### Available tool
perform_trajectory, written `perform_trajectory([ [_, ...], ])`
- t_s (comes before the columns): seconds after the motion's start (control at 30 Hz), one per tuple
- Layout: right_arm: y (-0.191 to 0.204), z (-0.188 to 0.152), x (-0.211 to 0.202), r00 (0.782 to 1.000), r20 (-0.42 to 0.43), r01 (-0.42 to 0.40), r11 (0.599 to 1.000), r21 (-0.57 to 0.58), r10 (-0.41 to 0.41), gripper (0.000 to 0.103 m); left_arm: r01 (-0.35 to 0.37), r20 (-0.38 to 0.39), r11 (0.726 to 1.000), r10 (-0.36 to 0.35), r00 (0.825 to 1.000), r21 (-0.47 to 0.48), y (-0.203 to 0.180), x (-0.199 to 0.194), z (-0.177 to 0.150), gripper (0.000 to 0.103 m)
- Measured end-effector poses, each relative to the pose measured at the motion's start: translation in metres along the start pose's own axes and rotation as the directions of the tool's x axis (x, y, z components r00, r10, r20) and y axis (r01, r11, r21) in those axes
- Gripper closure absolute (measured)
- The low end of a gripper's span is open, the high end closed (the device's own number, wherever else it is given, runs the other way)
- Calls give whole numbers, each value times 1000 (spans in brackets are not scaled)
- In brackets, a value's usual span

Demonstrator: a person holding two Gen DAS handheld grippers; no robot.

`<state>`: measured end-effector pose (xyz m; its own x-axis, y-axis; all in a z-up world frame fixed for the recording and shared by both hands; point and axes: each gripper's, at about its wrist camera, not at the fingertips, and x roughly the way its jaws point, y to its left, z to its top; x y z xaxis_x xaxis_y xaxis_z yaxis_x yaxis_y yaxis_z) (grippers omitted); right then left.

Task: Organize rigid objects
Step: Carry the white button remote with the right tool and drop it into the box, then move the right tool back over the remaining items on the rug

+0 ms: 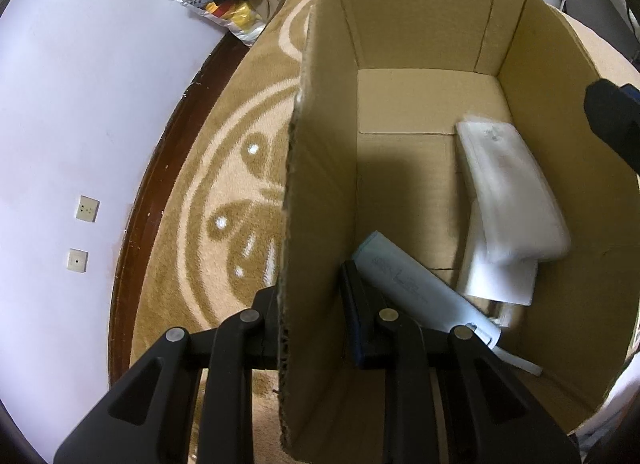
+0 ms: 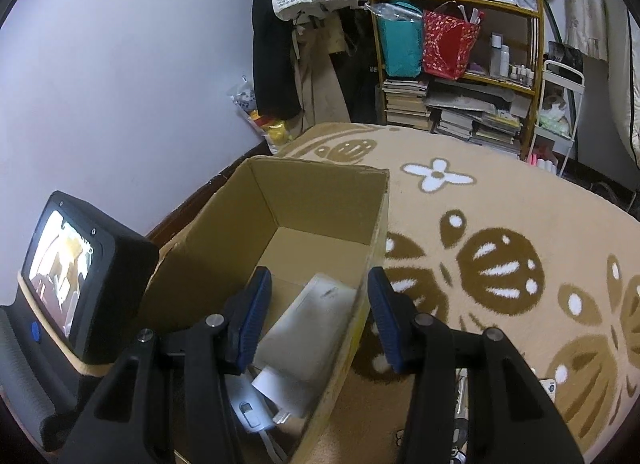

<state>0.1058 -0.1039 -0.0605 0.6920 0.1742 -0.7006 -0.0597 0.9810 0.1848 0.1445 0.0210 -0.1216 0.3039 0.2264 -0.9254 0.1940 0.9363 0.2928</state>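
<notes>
The left wrist camera looks steeply down, close over the cardboard box (image 1: 320,192). The right wrist camera faces forward across the box (image 2: 320,200) toward far shelves (image 2: 460,64). Both views share the box interior.

The cardboard box (image 1: 420,168) is matt brown, its cut rim showing rough corrugation. The carpet (image 2: 500,200) looks fuzzy pile. The white case (image 1: 512,192) seems smooth plastic; the fingers (image 2: 252,316) carry ribbed blue pads.

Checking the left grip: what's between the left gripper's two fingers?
The box's side wall; the left gripper is shut on it, one finger outside, one inside, in the left wrist view.
</notes>
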Motion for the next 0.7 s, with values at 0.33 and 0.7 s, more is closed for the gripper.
perform_trajectory([
  [0.33,-19,-1,-16,997,31,73,997,23,-74,13,-20,11,1000,20,1000,18,-3,-3,-2,80],
  [0.7,-49,-16,-12,991,-25,136,987,92,-134,3,-23,10,1000,23,1000,21,-3,-4,0,80],
])
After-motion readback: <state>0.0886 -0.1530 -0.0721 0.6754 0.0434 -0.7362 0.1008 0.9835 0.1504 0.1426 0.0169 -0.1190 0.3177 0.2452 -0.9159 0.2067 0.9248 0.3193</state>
